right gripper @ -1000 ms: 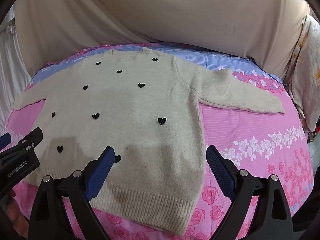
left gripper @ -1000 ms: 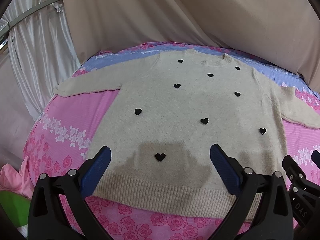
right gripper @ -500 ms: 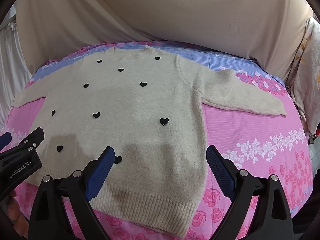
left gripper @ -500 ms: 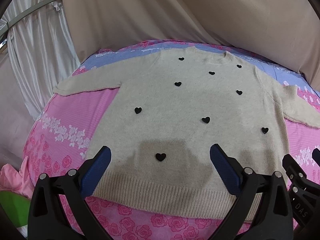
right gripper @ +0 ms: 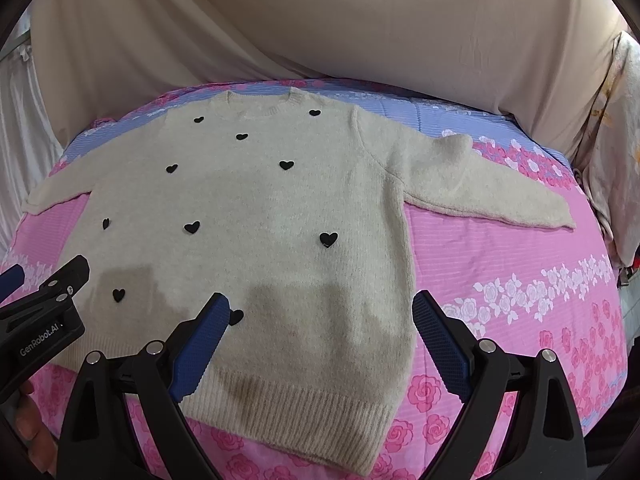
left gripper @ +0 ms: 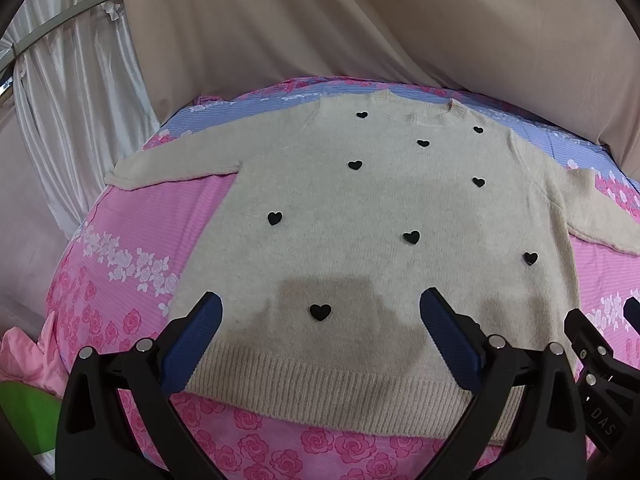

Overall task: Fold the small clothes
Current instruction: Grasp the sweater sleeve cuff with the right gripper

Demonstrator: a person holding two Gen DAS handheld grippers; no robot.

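Item: cream sweater [left gripper: 380, 216] with black hearts, spread flat, face up, on the pink floral bed [right gripper: 500, 264], collar far, hem near.
Left tongs [left gripper: 320, 316] and right tongs [right gripper: 320, 312]: both spread wide, empty, hovering over the hem.
Handling, in our judgement: we start with a sleeve [right gripper: 480, 188], pinching its cuff and laying it across the chest without dragging the body.

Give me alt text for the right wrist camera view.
A beige knit sweater with black hearts lies flat, sleeves spread, on a pink rose-print bedsheet. The open right gripper hovers above its ribbed hem, with the left gripper at the left edge.
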